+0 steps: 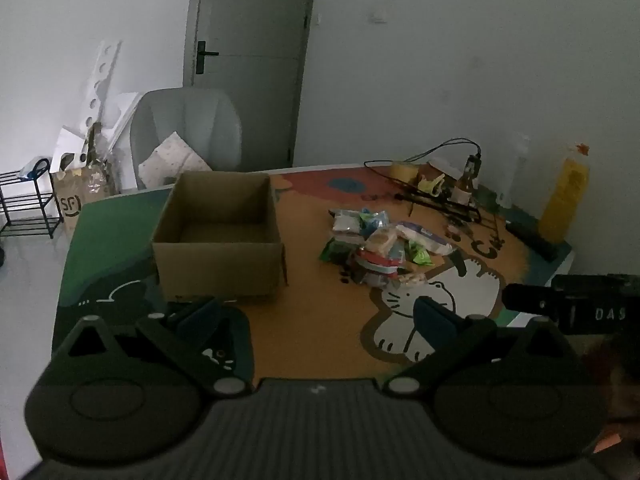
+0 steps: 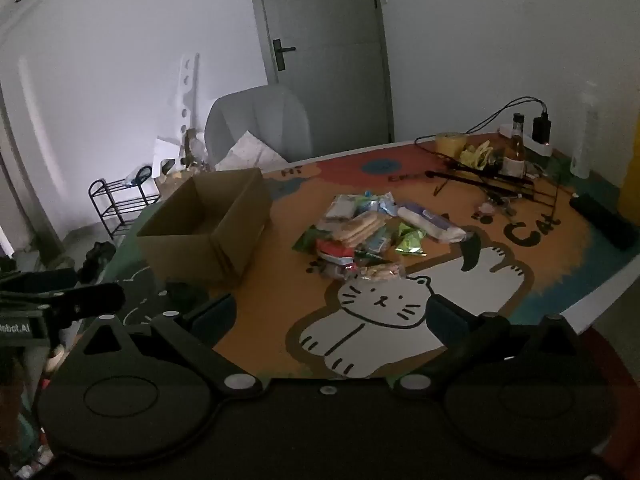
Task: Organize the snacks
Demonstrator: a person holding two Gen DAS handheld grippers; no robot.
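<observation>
Nearest item, both views: black two-finger grippers, each hovering over the near edge of the table.

Left gripper (image 1: 316, 312): fingers (image 1: 434, 316) standing spread wide, nothing lying between them, pointing down toward the cat-print mat (image 1: 320, 320).

Right gripper (image 2: 330, 316): fingers (image 2: 444, 316) likewise standing wide apart and holding nothing, hanging above the white cartoon cat (image 2: 376, 304) printed on the mat.

Cardboard box (image 1: 218, 236): sitting open-topped on the left part of the table, on the green area of the mat, its inside showing bare cardboard.

Snack packets (image 1: 380, 244): lying in a loose heap to the right of the box, well apart from it, just beyond the cat's head (wrappers in white, green, blue and red; a packet of pale biscuits (image 2: 360, 228) resting on top; print too small to read).

Far right corner: a small glass bottle (image 2: 516, 148), black cables (image 2: 484, 180), a yellow-wrapped item (image 1: 564, 200) standing against the wall.

Beyond the table's far edge: a grey chair (image 1: 188, 132), a closed door (image 1: 252, 48), a black wire rack (image 1: 28, 204) standing on the floor at far left.
</observation>
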